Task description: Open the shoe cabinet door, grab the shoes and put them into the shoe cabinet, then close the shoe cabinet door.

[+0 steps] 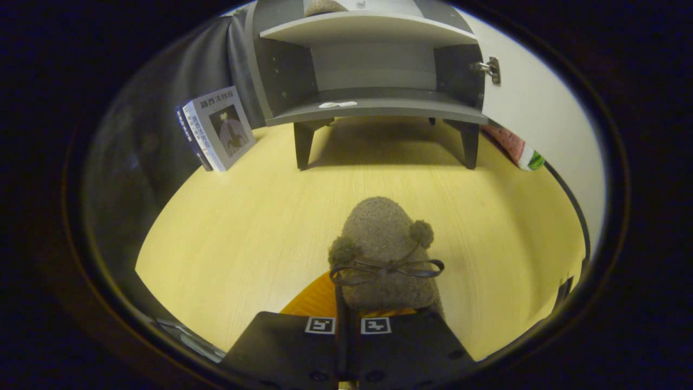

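Note:
A fuzzy brown shoe (381, 244) with two pompoms and a thin bow sits right at my fingers, toe pointing toward the cabinet, its orange lining showing at the heel. My gripper (346, 320) is shut on the shoe's heel edge, the two fingers almost touching. Beyond the shoe stands the grey shoe cabinet (373, 105) on short legs, with its white door (541, 103) swung open to the right. The lower shelf is bare apart from a small white sticker. A second fuzzy shoe (324, 6) rests on the upper shelf.
The pale wooden floor (243, 227) stretches between the shoe and the cabinet. A stack of books (216, 130) leans against the dark cloth wall left of the cabinet. A red and green object (517, 147) lies behind the open door.

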Available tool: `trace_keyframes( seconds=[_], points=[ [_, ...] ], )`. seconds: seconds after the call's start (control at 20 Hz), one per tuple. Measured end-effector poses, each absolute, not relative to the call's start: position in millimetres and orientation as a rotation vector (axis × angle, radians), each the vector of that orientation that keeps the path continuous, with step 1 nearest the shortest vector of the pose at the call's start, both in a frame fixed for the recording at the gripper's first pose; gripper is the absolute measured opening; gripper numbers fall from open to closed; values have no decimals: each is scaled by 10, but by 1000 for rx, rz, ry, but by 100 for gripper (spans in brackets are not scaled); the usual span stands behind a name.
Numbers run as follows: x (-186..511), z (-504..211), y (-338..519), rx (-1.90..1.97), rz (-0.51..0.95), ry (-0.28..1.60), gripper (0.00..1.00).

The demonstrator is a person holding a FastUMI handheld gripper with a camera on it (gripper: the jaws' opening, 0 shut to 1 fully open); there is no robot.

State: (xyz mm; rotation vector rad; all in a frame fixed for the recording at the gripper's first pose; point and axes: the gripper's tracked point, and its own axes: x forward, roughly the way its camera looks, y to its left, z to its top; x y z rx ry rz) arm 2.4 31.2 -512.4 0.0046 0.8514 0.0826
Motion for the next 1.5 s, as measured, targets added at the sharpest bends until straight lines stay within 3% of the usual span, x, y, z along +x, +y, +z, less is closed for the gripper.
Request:
trace_keyframes(
  seconds=[0.8,1.5],
  points=[
    [753,-2351,119,23,148,564,3],
    [2586,-1712,-75,-4,-44,454,3]
  ],
)
